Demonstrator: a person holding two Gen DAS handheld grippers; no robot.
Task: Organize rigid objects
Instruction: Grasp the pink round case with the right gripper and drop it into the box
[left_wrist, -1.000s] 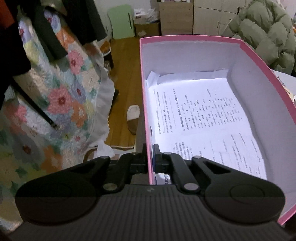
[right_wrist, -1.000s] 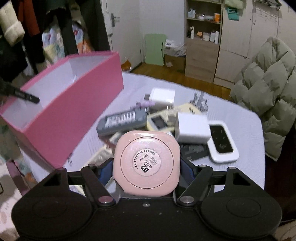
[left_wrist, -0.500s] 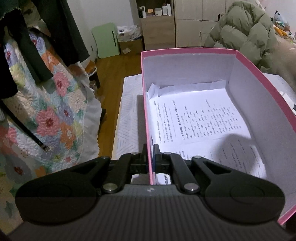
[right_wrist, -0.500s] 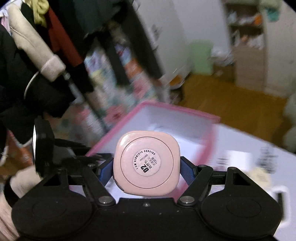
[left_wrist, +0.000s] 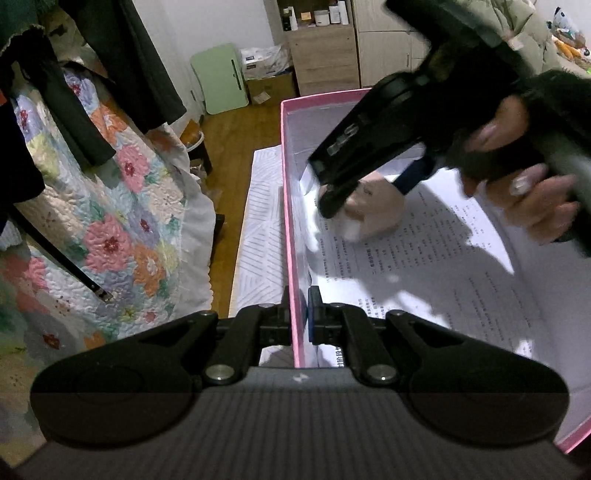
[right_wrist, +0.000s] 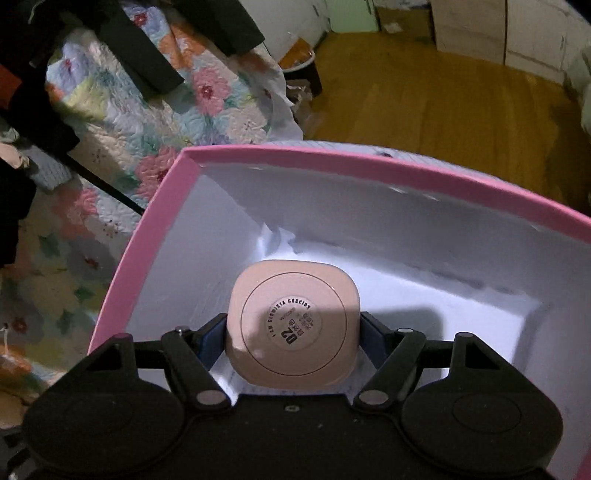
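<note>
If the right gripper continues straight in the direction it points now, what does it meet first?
Probably the printed paper lining the pink box, since the right gripper with its pink compact points down inside; depth is unclear.

Wooden floor (right_wrist: 443, 107), floral quilt (left_wrist: 122, 221), wooden cabinet (left_wrist: 325, 55).

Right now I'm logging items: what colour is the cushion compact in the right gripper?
Pale pink cushion compact with a white round label, clearest in the right wrist view.
</note>
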